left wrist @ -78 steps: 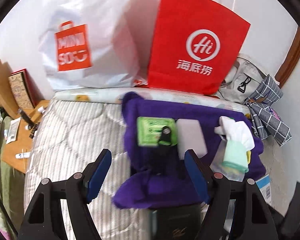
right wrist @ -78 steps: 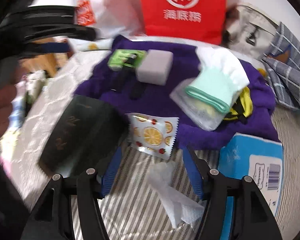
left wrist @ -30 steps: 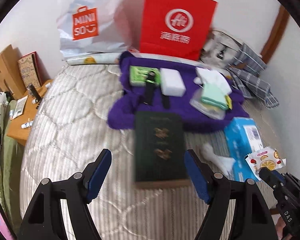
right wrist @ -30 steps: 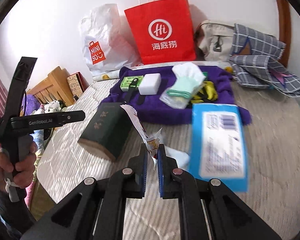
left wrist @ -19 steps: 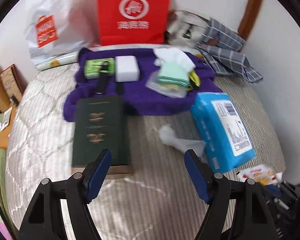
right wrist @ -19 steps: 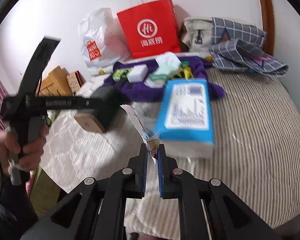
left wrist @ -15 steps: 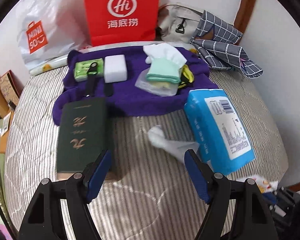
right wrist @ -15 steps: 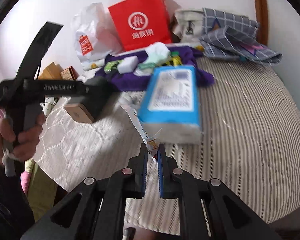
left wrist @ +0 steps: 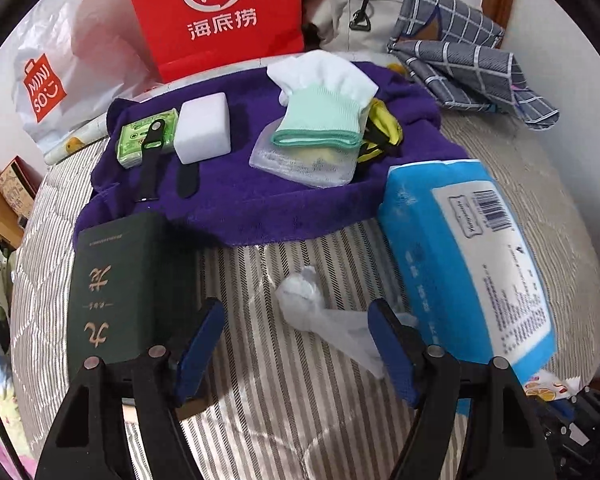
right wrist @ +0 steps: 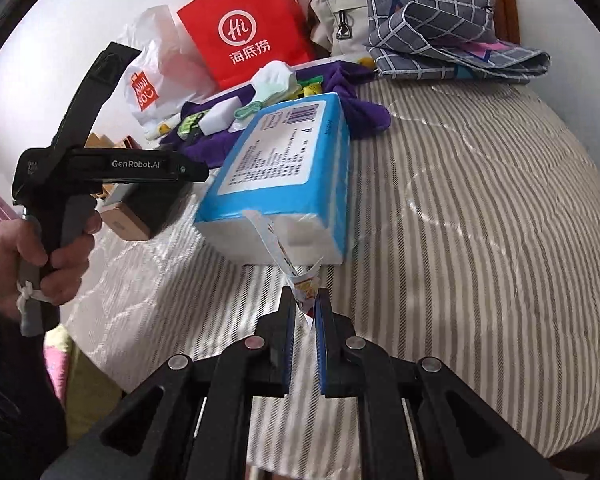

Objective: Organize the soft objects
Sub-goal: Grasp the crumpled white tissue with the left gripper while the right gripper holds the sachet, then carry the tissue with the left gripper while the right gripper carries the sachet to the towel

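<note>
low in the frame's centre, the right claw (right wrist: 303, 312) pinches a thin, light, crinkly snack sachet (right wrist: 300, 280) by 1 corner above the bed (right wrist: 480, 220), while the left claw (left wrist: 296, 348) gapes wide over a limp crumpled tissue (left wrist: 304, 296).

Right gripper (right wrist: 303, 312) clamped on a snack sachet (right wrist: 296, 276), blue tissue pack (right wrist: 284, 176) just beyond on striped bed (right wrist: 480, 220)

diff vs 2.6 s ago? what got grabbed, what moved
The right tool has taken the fruit-print sachet off the bed by the purple towel and pulled it back past the blue tissue pack. The left tool stayed open, now over the crumpled tissue. The rest is unmoved.
</note>
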The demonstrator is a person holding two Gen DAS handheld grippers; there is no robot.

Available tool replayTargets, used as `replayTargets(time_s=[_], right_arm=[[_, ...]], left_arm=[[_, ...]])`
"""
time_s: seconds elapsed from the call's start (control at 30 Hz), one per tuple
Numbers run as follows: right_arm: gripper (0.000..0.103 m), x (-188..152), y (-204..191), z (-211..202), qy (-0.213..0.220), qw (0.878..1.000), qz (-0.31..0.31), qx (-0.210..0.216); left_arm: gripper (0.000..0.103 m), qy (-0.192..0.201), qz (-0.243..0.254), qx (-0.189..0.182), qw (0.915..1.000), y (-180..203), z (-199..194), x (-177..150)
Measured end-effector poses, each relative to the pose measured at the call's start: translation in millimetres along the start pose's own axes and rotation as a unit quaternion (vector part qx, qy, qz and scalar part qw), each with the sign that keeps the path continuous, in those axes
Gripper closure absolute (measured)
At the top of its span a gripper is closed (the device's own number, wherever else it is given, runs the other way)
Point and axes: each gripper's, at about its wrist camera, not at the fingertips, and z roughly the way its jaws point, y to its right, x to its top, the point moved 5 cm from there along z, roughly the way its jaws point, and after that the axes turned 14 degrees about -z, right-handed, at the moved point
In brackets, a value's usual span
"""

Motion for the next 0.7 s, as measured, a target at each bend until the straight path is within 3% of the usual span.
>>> replayTargets(time_s=[0.27,0.4,0.5,0.7], right_arm=[[0.093,0,-8,14,-0.018,0.998,-0.062,-0.002],[0.093,-6,-13,14,-0.024,0.997,-0.075,0.003],[0.093,-8,-15,10,-0.023,0.997,-0.075,0.004],[0.093,-11,-15,6,-0.02,0.998,-0.06,-0.007]], left_arm=[[0.038,-0.014,0.01,0.019,0.9997,6,22,1],[0.064,-0.043,-0.005,0.003,0.999,5,38,-3],[0.079,-0.036,-0.008,-0.011,0.9993,4,36,-3],[0.08,-0.04,0.0,-0.022,0.999,4,23,-10]])
